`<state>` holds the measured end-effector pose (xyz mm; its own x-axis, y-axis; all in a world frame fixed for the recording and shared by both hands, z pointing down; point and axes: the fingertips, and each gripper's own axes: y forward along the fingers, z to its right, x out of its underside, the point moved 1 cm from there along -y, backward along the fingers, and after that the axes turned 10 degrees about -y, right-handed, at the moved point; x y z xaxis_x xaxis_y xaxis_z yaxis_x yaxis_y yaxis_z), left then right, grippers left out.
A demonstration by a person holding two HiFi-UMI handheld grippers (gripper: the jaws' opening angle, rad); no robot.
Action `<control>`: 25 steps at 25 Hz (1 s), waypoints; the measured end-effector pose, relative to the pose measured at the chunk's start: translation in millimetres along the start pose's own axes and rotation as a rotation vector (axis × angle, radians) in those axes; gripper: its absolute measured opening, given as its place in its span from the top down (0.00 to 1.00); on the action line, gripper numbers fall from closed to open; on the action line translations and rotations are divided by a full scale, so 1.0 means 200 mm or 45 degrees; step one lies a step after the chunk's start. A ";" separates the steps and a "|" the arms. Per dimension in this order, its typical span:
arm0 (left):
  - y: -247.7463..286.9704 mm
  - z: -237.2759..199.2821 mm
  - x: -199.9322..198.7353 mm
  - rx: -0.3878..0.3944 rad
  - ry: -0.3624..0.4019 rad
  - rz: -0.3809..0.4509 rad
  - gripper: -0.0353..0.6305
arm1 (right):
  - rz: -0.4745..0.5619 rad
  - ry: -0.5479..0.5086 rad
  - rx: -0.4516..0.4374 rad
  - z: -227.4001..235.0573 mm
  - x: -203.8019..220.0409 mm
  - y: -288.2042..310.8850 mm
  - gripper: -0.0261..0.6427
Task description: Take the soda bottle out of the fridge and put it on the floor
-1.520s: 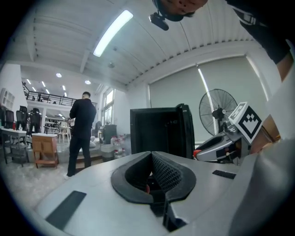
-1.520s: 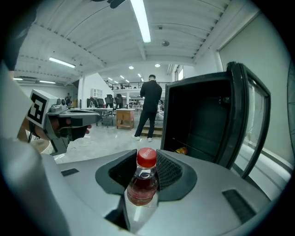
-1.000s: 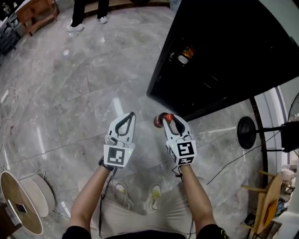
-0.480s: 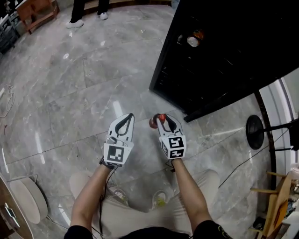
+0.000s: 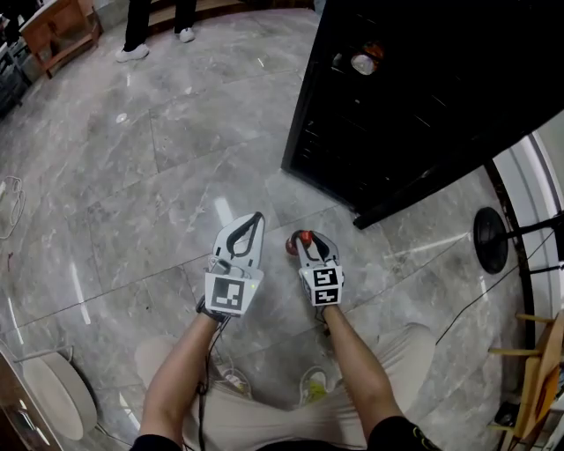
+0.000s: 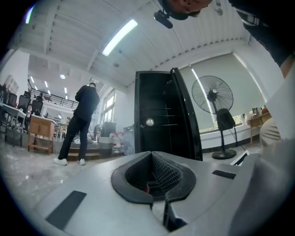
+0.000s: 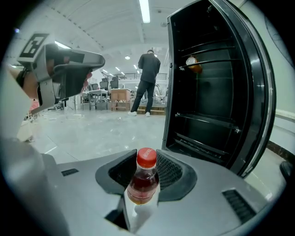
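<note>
In my right gripper (image 5: 310, 240) there is a small soda bottle (image 5: 301, 239) with a red cap and brown drink, the jaws shut on its body. The right gripper view shows the bottle (image 7: 144, 179) upright between the jaws, its cap over their black padded loop. This gripper (image 7: 146, 159) hangs over the grey marble floor (image 5: 159, 158), in front of the open black fridge (image 5: 423, 97). Another capped item (image 5: 363, 62) stays on a fridge shelf. To the left, my left gripper (image 5: 249, 225) is shut and holds nothing (image 6: 152, 156).
A person (image 5: 150, 26) stands far off by a wooden bench (image 5: 57, 26). A fan's round base (image 5: 491, 240) and its cable lie right of the fridge, with a wooden chair (image 5: 542, 370) behind. A round white object (image 5: 53, 396) sits at lower left. My shoes (image 5: 313, 383) are below the grippers.
Both grippers have come back from the fridge toward me and lower in the view. The bottle stays gripped in the right one. The left stays shut.
</note>
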<state>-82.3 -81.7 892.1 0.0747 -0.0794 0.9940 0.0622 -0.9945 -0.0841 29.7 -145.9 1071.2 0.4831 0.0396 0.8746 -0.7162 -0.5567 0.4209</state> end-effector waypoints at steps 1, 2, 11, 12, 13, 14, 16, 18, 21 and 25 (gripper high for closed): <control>0.01 0.01 0.03 0.004 -0.005 -0.002 0.92 | -0.004 0.015 0.012 0.00 0.04 0.01 0.78; 0.01 0.01 0.07 0.011 -0.005 -0.019 0.92 | -0.010 0.033 0.025 0.00 0.08 0.03 0.78; 0.01 -0.03 0.38 -0.022 -0.058 -0.201 0.92 | -0.143 0.078 0.098 -0.02 0.41 0.17 0.78; 0.00 -0.04 0.39 -0.025 -0.069 -0.207 0.92 | -0.145 0.070 0.100 -0.03 0.42 0.18 0.78; 0.00 -0.06 0.38 -0.029 -0.073 -0.207 0.92 | -0.146 0.063 0.100 -0.03 0.42 0.19 0.78; 0.00 -0.07 0.38 -0.032 -0.072 -0.205 0.92 | -0.148 0.057 0.100 -0.04 0.43 0.20 0.78; 0.00 -0.08 0.35 -0.034 -0.062 -0.191 0.92 | -0.154 0.050 0.105 -0.04 0.44 0.22 0.78; 0.00 -0.08 0.32 -0.036 -0.056 -0.164 0.92 | -0.161 0.038 0.104 -0.03 0.43 0.24 0.78; 0.00 -0.08 0.34 -0.037 -0.062 -0.174 0.92 | -0.154 0.013 0.090 -0.06 0.43 0.24 0.78; 0.02 -0.06 0.36 -0.024 -0.061 -0.185 0.92 | -0.166 -0.009 0.094 -0.09 0.45 0.24 0.77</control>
<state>-88.4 -92.9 963.4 0.1138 0.0681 0.9912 0.0574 -0.9964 0.0619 29.7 -152.9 1174.0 0.5732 0.1100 0.8120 -0.6085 -0.6065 0.5117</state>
